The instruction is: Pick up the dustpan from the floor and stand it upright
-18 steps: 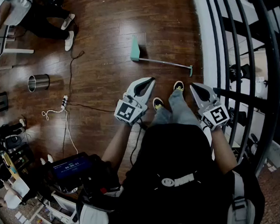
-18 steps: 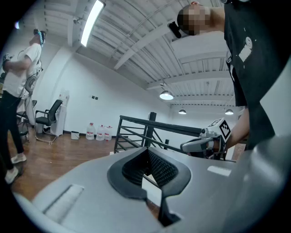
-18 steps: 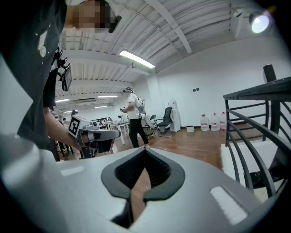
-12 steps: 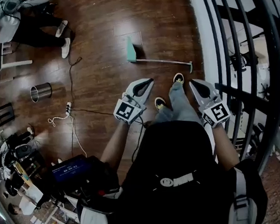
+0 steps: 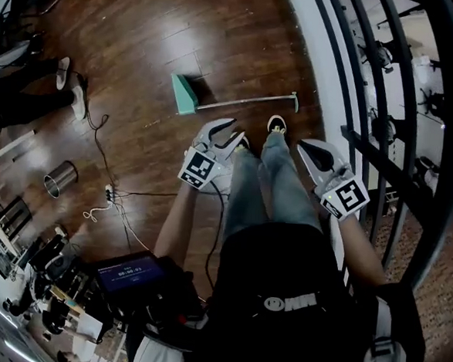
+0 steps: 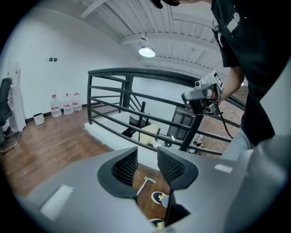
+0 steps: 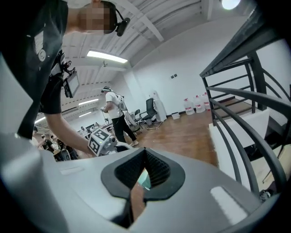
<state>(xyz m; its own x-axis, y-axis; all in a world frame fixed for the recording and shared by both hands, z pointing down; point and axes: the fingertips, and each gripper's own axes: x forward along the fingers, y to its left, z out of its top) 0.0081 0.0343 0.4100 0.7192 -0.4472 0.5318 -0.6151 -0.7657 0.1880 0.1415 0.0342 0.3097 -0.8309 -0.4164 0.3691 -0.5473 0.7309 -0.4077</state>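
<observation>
The teal dustpan (image 5: 185,93) lies on the wooden floor, its thin metal handle (image 5: 247,101) running right towards the white ledge. My left gripper (image 5: 224,132) hovers just below the pan and handle, apart from them. It is open with nothing between its pads. In the left gripper view the handle's end (image 6: 144,183) shows through the gap of the left gripper (image 6: 147,157). My right gripper (image 5: 311,153) is held further right, near the railing, with its jaws together. In the right gripper view a teal patch (image 7: 144,180) shows behind the shut right gripper (image 7: 144,154).
A black railing (image 5: 368,140) and a white ledge (image 5: 312,58) border the right side. The person's shoes (image 5: 275,126) stand just short of the handle. A metal bin (image 5: 60,179), a power strip with cable (image 5: 108,195) and another person's feet (image 5: 70,88) are at the left.
The person has stepped forward, so both grippers and the feet are now closer to the dustpan. The dustpan still lies flat on the floor.
</observation>
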